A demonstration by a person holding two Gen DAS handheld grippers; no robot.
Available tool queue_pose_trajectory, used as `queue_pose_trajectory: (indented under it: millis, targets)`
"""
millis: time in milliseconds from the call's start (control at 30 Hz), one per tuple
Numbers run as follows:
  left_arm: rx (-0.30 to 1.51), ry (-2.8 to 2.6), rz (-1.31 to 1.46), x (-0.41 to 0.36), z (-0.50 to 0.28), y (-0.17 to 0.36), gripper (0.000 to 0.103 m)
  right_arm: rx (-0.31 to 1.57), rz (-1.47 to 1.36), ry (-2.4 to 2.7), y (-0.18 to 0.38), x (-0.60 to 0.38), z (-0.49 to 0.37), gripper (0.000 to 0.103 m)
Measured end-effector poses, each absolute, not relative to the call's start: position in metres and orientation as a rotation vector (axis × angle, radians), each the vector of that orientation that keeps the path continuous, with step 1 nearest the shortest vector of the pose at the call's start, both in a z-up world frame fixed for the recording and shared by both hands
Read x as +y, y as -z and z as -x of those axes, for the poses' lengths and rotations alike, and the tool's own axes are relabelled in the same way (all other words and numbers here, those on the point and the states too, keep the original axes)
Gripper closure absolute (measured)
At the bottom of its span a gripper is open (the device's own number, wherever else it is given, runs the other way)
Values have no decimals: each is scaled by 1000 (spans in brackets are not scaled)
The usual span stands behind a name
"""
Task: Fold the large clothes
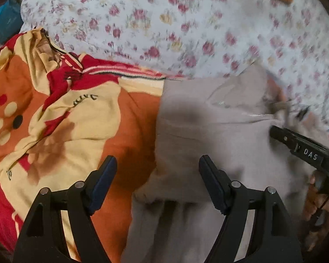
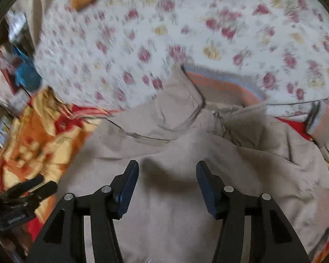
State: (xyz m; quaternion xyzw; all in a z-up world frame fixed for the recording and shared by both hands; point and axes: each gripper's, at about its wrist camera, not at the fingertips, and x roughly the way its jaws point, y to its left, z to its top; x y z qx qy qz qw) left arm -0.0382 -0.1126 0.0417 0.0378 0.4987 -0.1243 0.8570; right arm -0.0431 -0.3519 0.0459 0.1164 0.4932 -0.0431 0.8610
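Hovering nearest in each wrist view, the left tool (image 1: 158,168) and the right tool (image 2: 167,175) both stand with their jaws apart and nothing between them, poised just above the beige jacket (image 2: 186,208). The jacket lies spread on the bed, its body filling the near middle, partly over an orange, yellow and red quilt (image 1: 65,120) that bunches up to the left. It looks soft, limp and fairly bulky, likely light enough to lift by a pinch but prone to sag and slide out of line, so a hold on a firm edge seems wisest: the ribbed hem near the left tool, or the seam beside the collar. Farther off, the zip front (image 2: 217,118) meets a striped knit collar (image 2: 221,83), and a striped cuff (image 2: 318,118) lies at the far right. Beyond it stretches a floral sheet (image 2: 142,32). Motion blur smears the far fabric, the sleeves' full run is cut off at the frame edges, and whether the zip is closed all the way cannot be told.
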Motion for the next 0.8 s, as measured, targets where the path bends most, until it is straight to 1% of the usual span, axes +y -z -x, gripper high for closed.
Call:
queue_pose_trajectory:
  millis: [67,100,133,200,233,367,467,567,600,633,700,733,800]
  targets:
    - [1086,243,-98,-114,32,-18,25,1116,-220,161,-16,-360,39,50]
    - [1106,246,-93,-113,31,-10,24,1101,-237,152,-12,-364,40,49]
    - [1088,247,-89,-111,31,-9,21,1076,-250,143,-13,-367,44,49]
    - [1075,249,-106,-112,32,-13,21,1091,-238,160,-20,-369,49,49]
    - [1073,258,-101,-111,33,-16,21,1087,-233,166,-28,-370,54,47]
    - [1053,274,-54,-104,40,-27,21,1045,-228,150,-56,-371,85,46]
    - [1005,277,-18,-102,49,-42,21,998,-194,215,-70,-379,118,45]
    - [989,292,32,-104,54,-50,21,1013,-185,345,-57,-407,127,44]
    - [995,300,42,-105,54,-50,21,1068,-218,341,-44,-416,125,44]
    - [1002,310,43,-107,55,-49,21,1144,-269,325,-31,-425,124,46]
    - [1000,322,29,-111,59,-50,21,1104,-293,312,-41,-431,134,47]
    - [985,324,13,-113,63,-52,21,1078,-292,301,-51,-429,139,45]
    - [966,326,-6,-117,64,-54,21,1026,-291,284,-69,-427,148,43]
